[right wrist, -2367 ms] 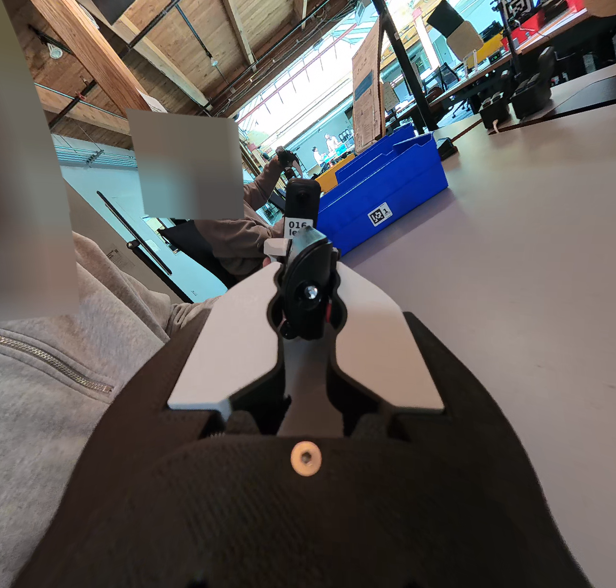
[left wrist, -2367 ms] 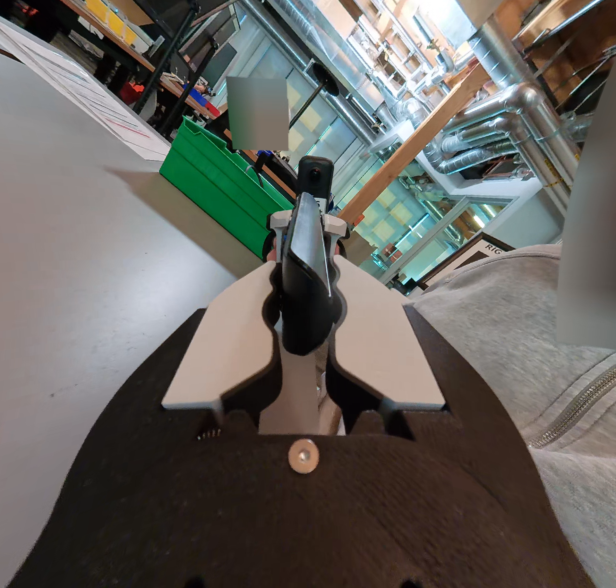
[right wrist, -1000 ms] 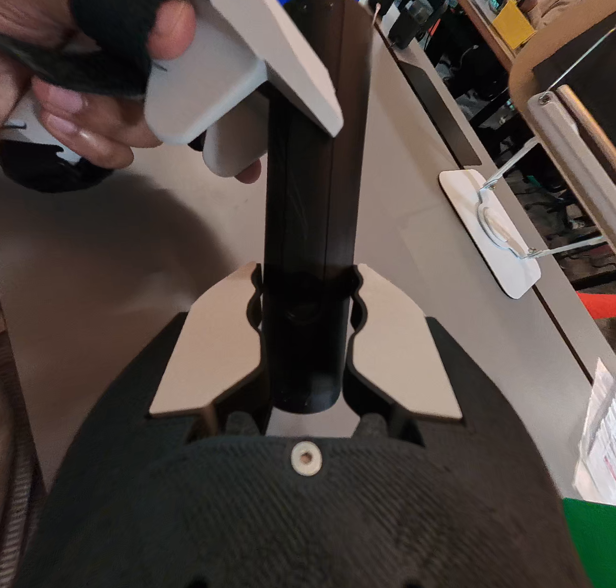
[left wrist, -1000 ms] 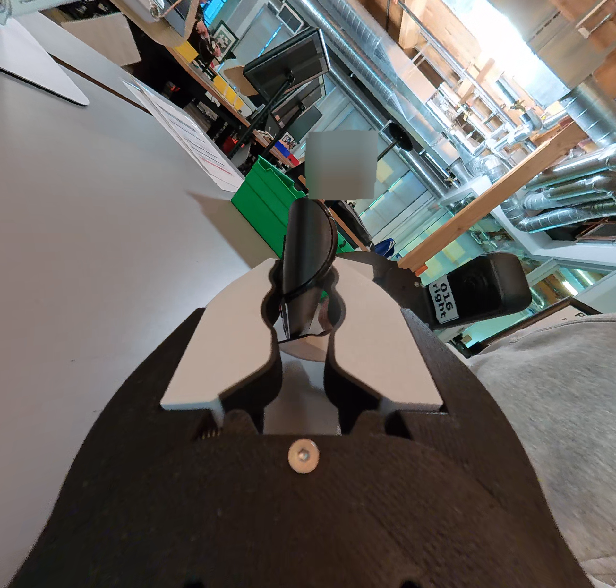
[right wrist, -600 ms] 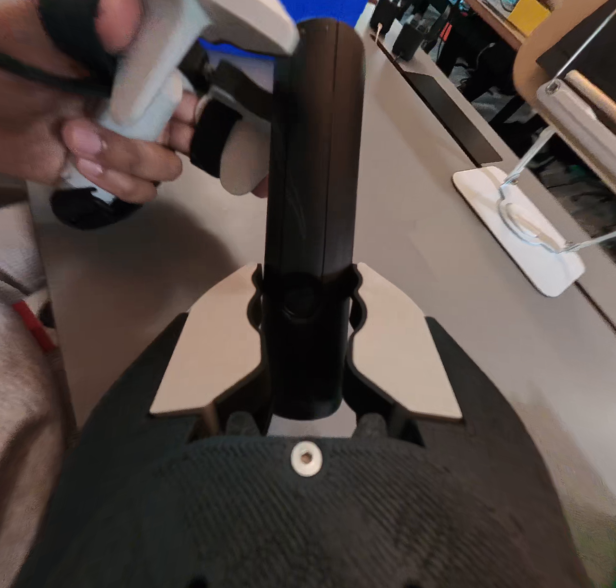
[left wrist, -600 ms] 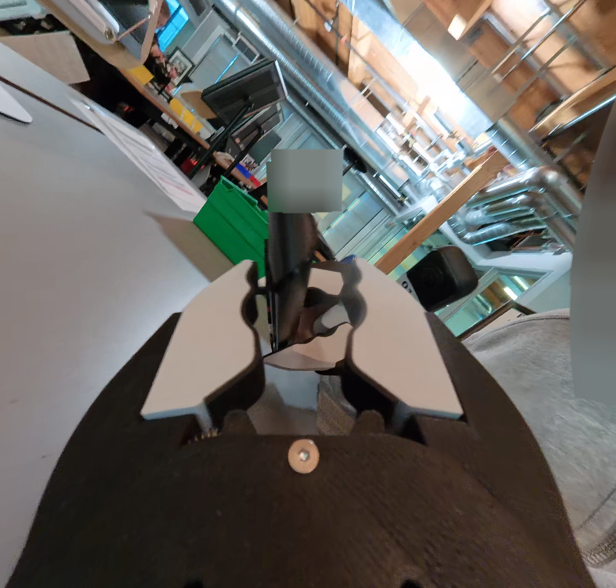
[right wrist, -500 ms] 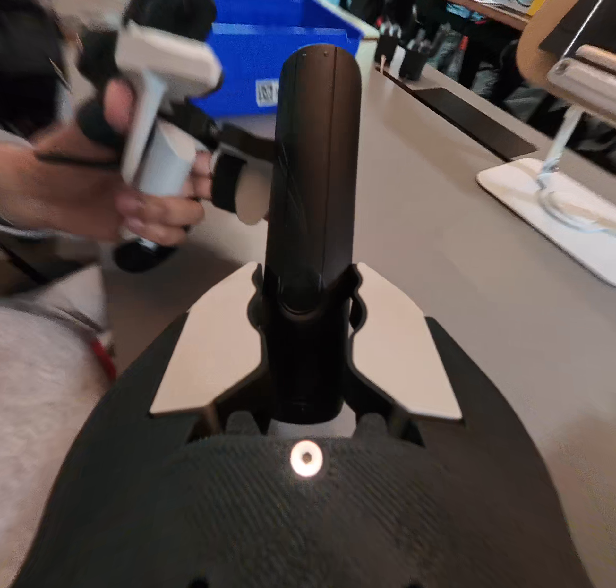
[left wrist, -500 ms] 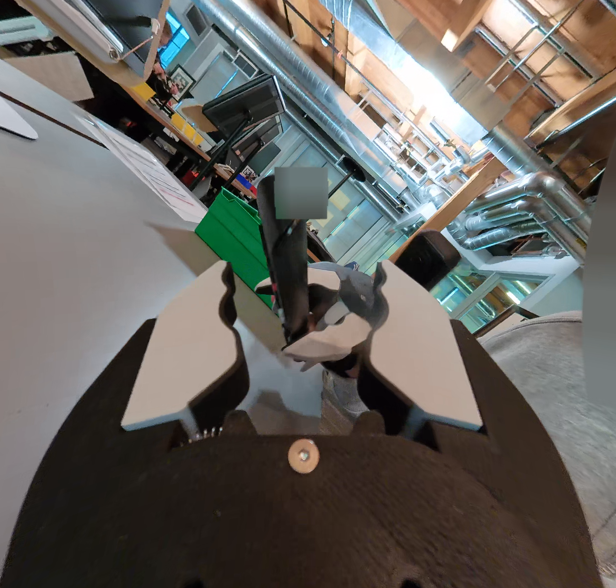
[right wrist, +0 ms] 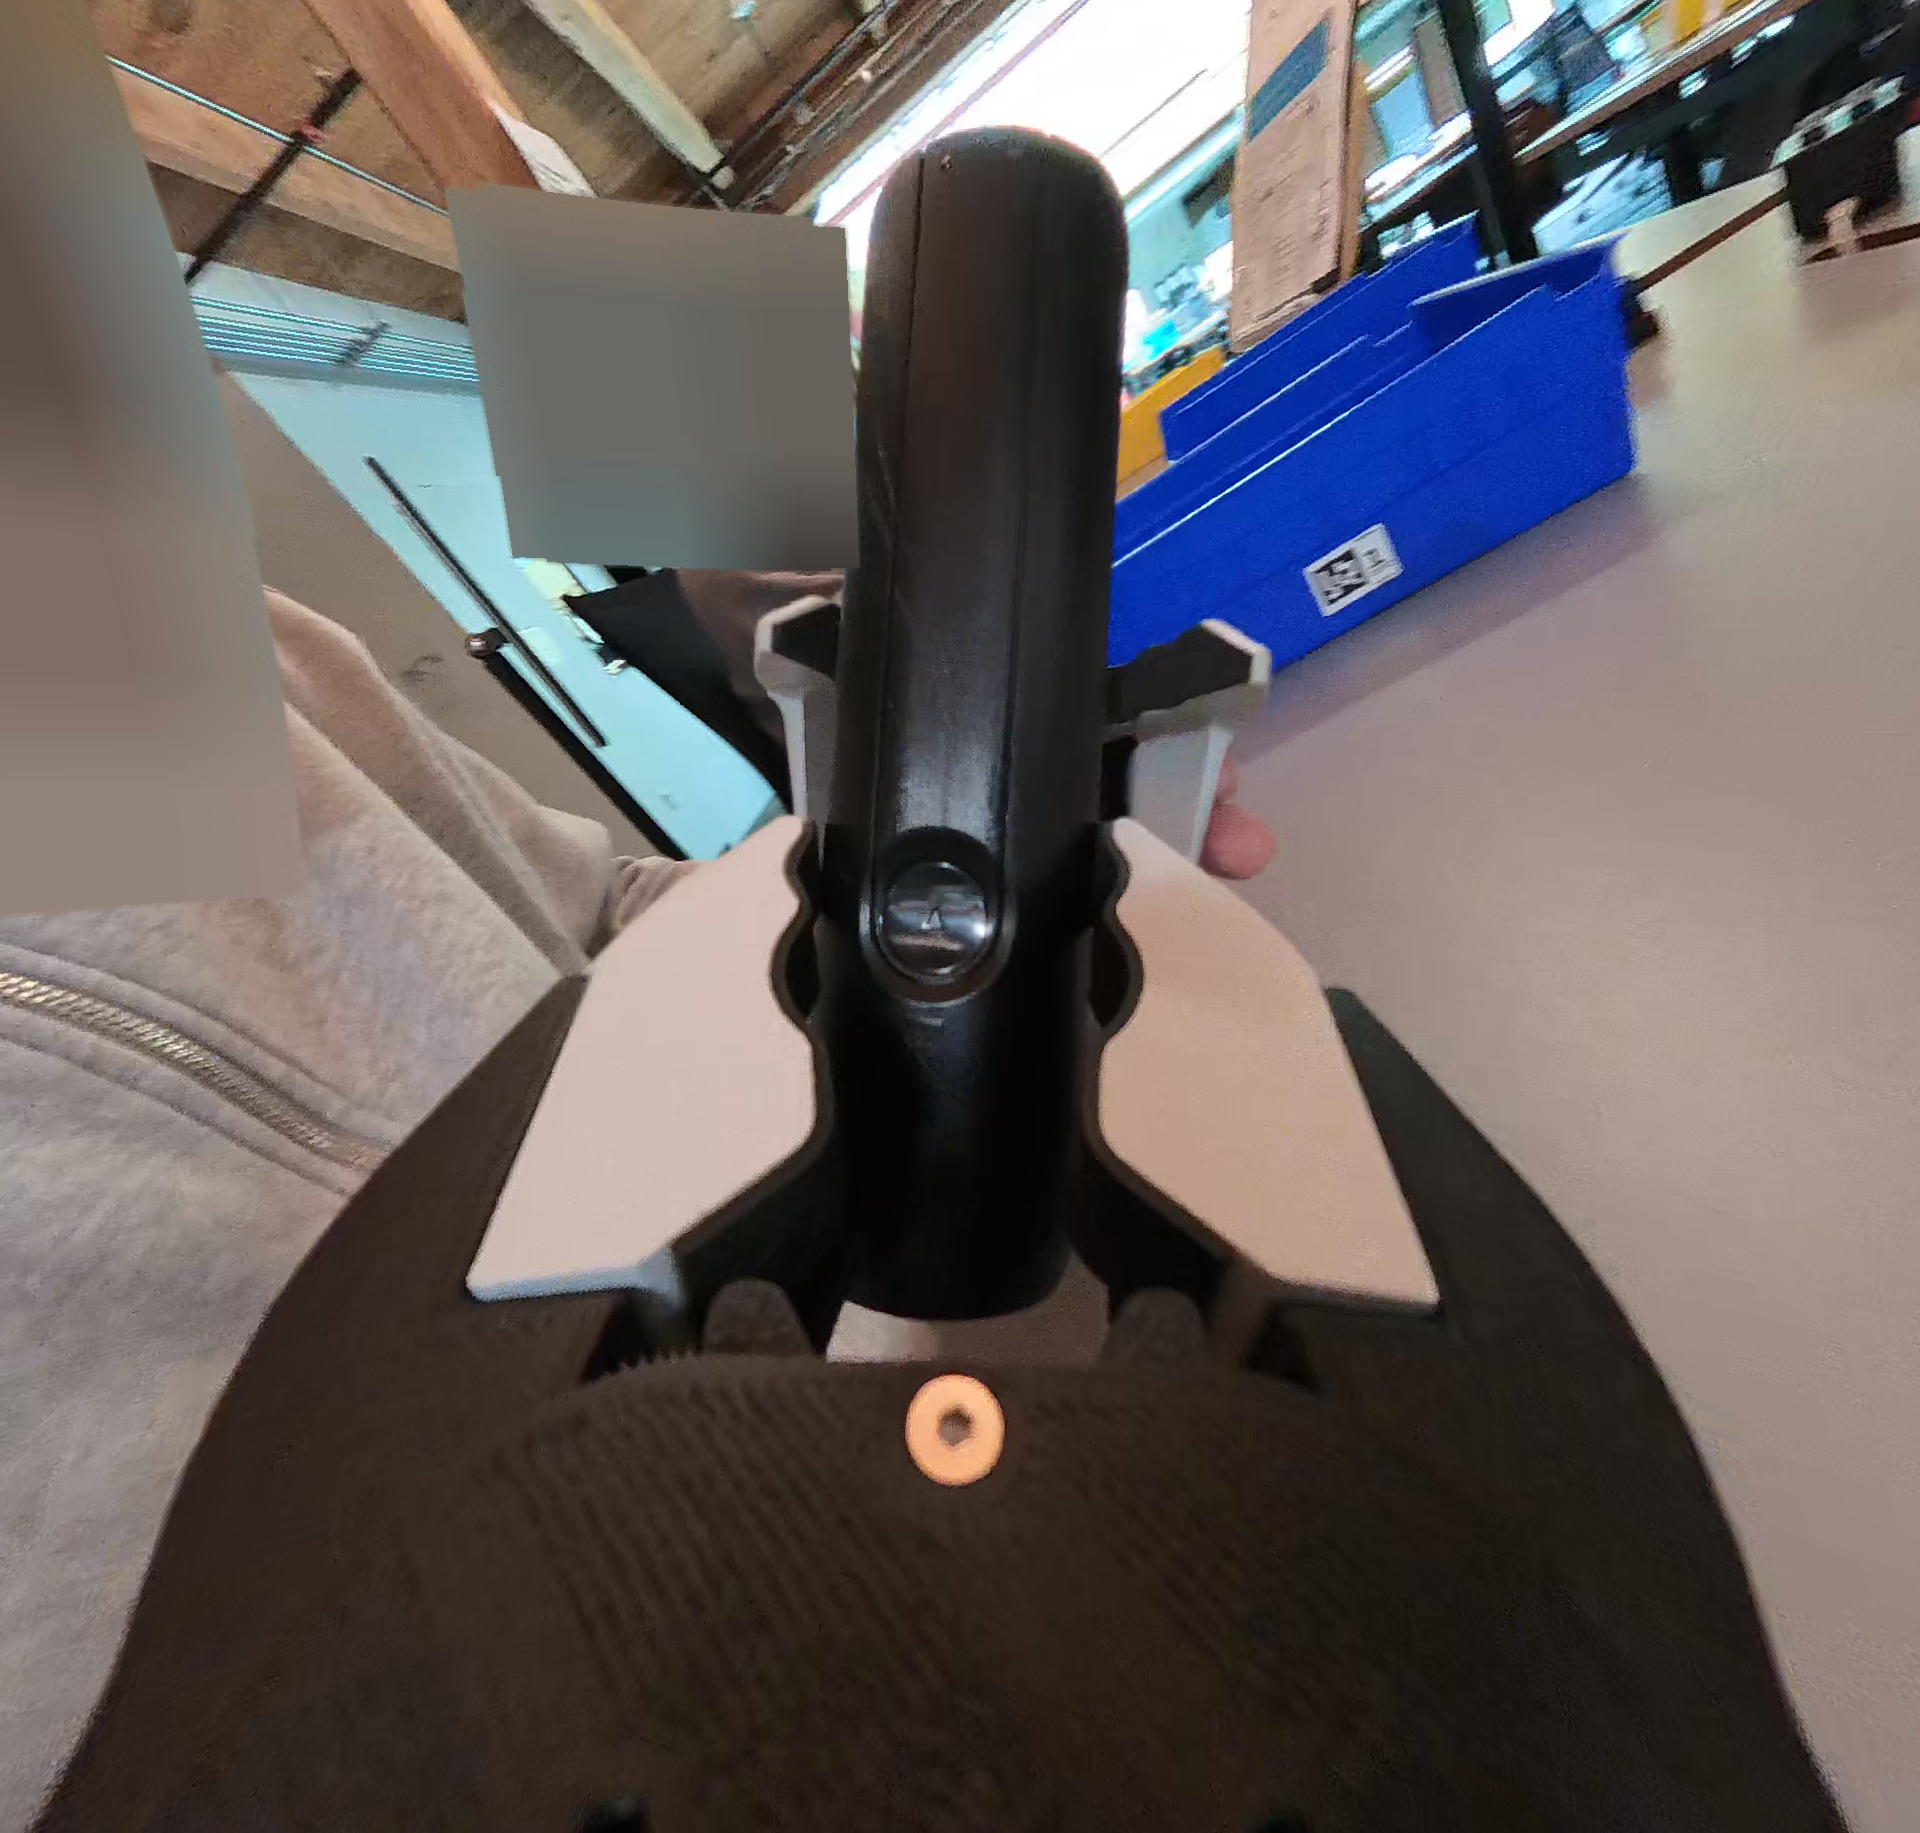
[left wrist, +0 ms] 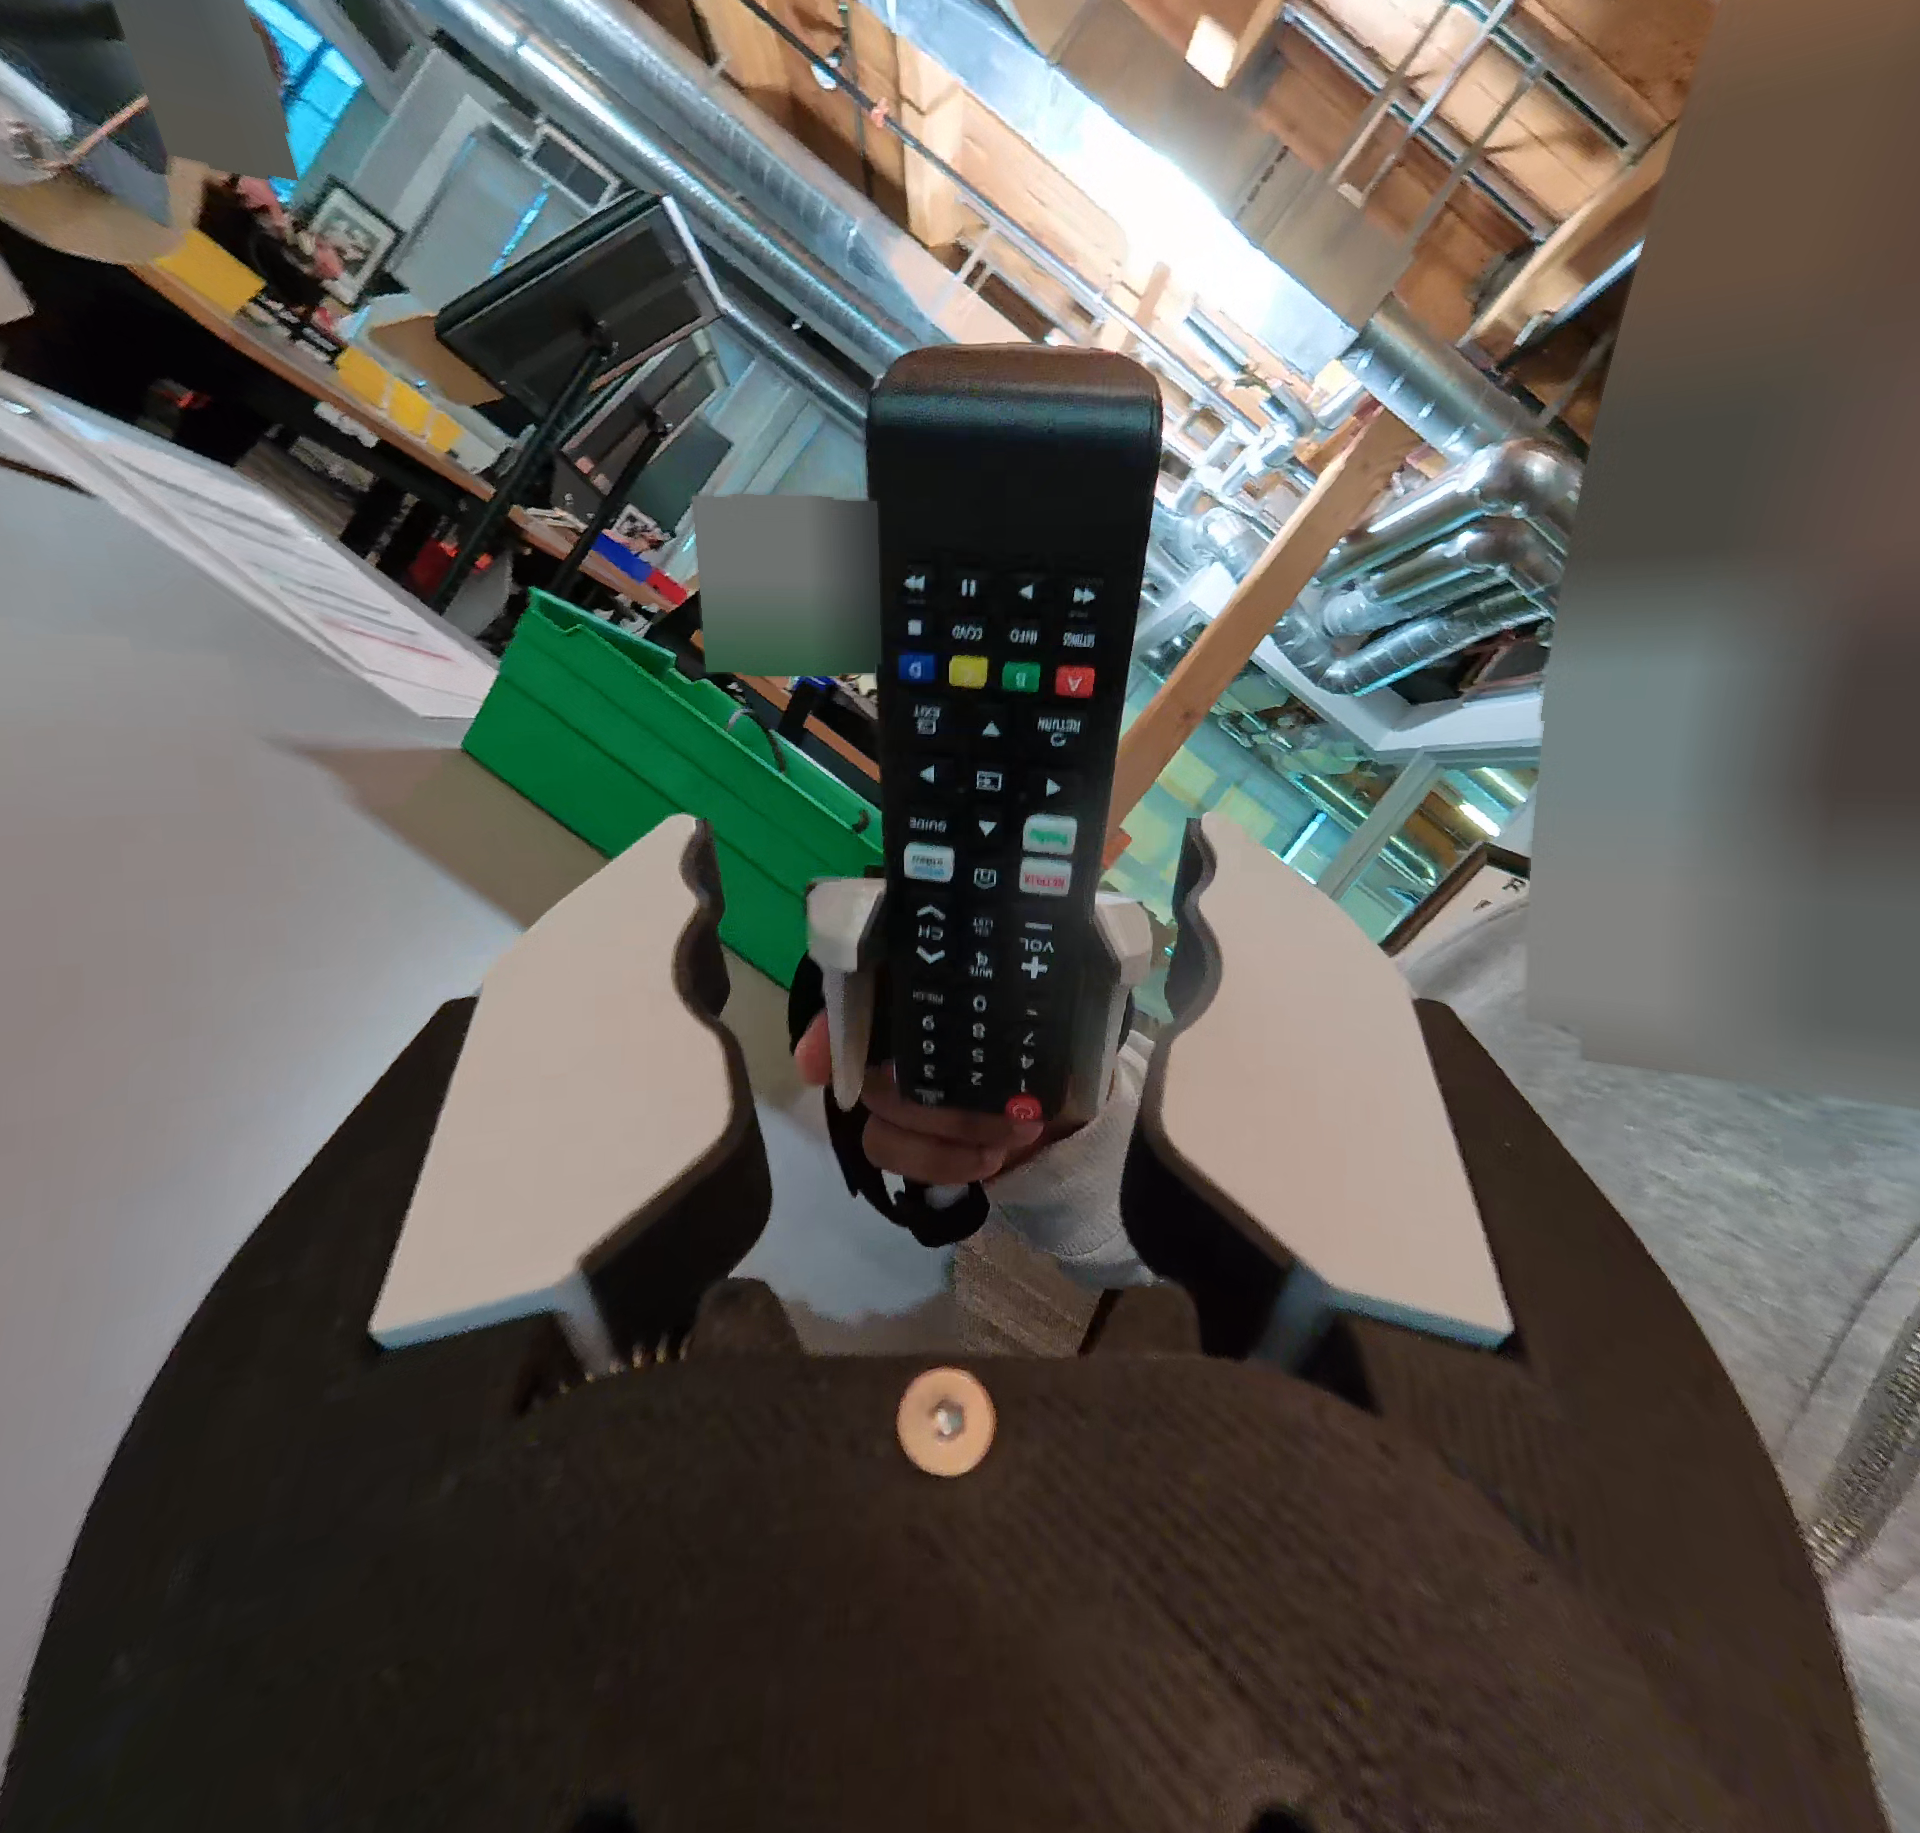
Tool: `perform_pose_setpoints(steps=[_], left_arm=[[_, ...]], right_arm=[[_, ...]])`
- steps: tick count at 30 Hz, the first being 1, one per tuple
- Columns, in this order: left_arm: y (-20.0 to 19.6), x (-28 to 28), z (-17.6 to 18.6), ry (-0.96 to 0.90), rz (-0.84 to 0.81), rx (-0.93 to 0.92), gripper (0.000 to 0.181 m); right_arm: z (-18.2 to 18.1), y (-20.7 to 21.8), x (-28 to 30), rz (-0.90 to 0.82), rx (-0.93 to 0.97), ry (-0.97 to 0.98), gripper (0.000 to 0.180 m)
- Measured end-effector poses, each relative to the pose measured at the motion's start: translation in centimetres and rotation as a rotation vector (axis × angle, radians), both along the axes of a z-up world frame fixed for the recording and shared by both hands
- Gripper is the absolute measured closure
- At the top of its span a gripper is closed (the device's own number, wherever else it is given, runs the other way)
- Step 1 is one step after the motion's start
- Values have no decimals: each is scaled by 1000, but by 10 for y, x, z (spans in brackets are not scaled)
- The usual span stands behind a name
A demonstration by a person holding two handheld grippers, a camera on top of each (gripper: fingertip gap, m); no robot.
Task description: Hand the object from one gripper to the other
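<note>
Right claw point(right wrist: 951, 936) is clamped on the lower end of the remote point(right wrist: 977, 640), white fingers point(right wrist: 675, 1087) pressed tight vs both side edges, w/ the glossy black back facing its camera. Left claw point(left wrist: 940, 936) is spread wide w/ nothing in it; the remote point(left wrist: 1003, 723) stands upright just beyond its fingertips, button side toward it, gripped by the right claw point(left wrist: 977, 962) farther off. So the remote is up in the air, over the grey surface point(right wrist: 1610, 900), w/ only one claw on it.

Risks, as a judgement: the grip sits low on a long body, so most of the length sticks out above the pinch. A quick swing could lever it round or let it slide, since the shell looks smooth, hard plastic w/ a rounded back, and the flat fingers only catch narrow edges. A drop would hit the hard surface. Also, the two claws are near each other, so a careless pull-back could clip the remote's top.

Shapes: slim bar, rounded end, rubbery coloured buttons on front. Green bin point(left wrist: 665, 744) and blue bin point(right wrist: 1382, 495) sit well apart, boxy moulded plastic.
</note>
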State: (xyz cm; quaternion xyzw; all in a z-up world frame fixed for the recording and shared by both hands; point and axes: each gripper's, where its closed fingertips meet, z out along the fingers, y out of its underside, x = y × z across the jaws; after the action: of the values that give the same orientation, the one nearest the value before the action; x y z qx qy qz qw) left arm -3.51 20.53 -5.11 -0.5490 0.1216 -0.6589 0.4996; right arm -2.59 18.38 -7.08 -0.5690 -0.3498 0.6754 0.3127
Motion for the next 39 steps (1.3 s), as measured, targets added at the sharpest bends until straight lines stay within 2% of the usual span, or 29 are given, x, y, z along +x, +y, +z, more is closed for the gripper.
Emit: perform_pose_setpoints(steps=[5,13,16,21,28,33,39], left_arm=[[-15,10,8,-20,-82,53,101],[-16,9,9,-53,-111,34,114],[-20,9,11,-60,-138,43,130],[-21,10,10,-17,-140,50,130],[-14,4,5,99,-37,87,129],[-4,-5,-2,162,24,78,130],[-12,0,-1,172,-35,114,130]], right_arm=[[0,-16,-9,89,-90,40,128],[-6,-25,-13,122,-62,5,128],[-7,-24,-13,121,-69,3,128],[-9,-26,-15,119,-60,9,128],[-12,5,-2,-2,-37,4,98],[-12,23,8,-100,70,-11,88],[-24,10,-2,-58,186,-83,81]])
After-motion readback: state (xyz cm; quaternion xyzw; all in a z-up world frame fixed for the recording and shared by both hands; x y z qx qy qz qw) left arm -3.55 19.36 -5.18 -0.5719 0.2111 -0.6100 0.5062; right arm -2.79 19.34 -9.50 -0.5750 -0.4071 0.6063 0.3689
